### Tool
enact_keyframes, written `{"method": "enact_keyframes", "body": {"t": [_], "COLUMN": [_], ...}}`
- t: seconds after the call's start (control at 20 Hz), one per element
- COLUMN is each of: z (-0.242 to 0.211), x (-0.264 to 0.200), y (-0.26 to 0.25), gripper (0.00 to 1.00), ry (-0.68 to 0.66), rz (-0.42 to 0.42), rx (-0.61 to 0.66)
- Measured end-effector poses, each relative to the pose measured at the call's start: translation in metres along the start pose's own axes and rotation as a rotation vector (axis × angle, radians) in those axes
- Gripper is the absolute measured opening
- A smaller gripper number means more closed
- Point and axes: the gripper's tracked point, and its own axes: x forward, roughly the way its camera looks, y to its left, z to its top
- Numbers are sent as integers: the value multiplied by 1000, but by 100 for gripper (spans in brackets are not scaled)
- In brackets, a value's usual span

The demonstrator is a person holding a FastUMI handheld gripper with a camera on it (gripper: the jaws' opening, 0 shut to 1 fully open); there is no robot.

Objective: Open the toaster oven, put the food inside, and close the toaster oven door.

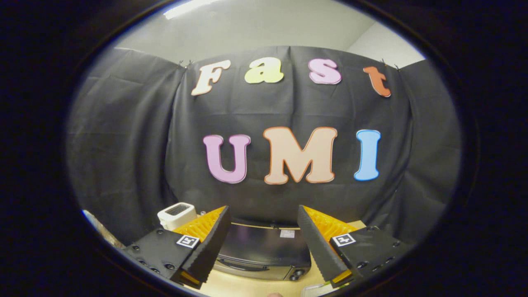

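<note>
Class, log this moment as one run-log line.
tongs: open, holding nothing | toaster oven: beyond fingers, door shut | small white appliance: beside oven | step: opening not begun

Your one camera rides on the gripper point(264, 214), held above the table point(243, 286) and facing the booth's cloth wall point(288, 107). At the frame's bottom its spread fingers flank the oven point(264, 251), close below.
</note>
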Motion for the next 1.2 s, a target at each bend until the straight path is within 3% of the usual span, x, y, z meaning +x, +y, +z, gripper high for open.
{"method": "enact_keyframes", "body": {"t": [0.65, 1.2], "z": [-178, -213], "x": [58, 59], "y": [1, 4], "gripper": [100, 100], "ry": [349, 423], "rz": [-25, -19], "rx": [-107, -110]}}
